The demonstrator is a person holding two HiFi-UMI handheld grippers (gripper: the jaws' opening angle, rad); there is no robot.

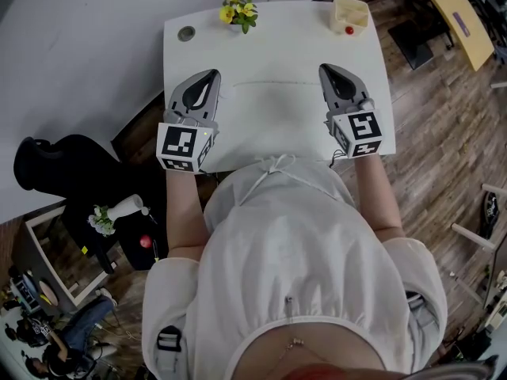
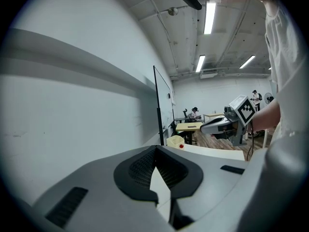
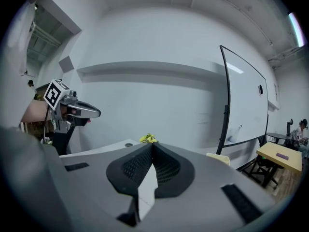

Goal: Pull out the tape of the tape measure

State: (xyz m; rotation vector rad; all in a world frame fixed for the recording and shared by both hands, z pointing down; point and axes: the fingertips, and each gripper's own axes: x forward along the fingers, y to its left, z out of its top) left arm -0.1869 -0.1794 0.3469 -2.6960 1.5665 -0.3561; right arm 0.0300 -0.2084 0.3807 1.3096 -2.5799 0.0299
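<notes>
left hand-held gripper [image 1: 212, 76]; right hand-held gripper [image 1: 325, 70]: closed, empty | flowers [image 3: 148, 138]: right gripper view; bin [image 2: 175, 141]: left gripper view

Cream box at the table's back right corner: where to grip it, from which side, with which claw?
Take a side wall of the cream box at its rim, from above, one jaw inside and one outside: it stands upright, open-topped and thin-walled. Use the right claw, the nearer one; it is shut and empty, so open it first. Avoid the near edge, where the red ball sits.
</notes>
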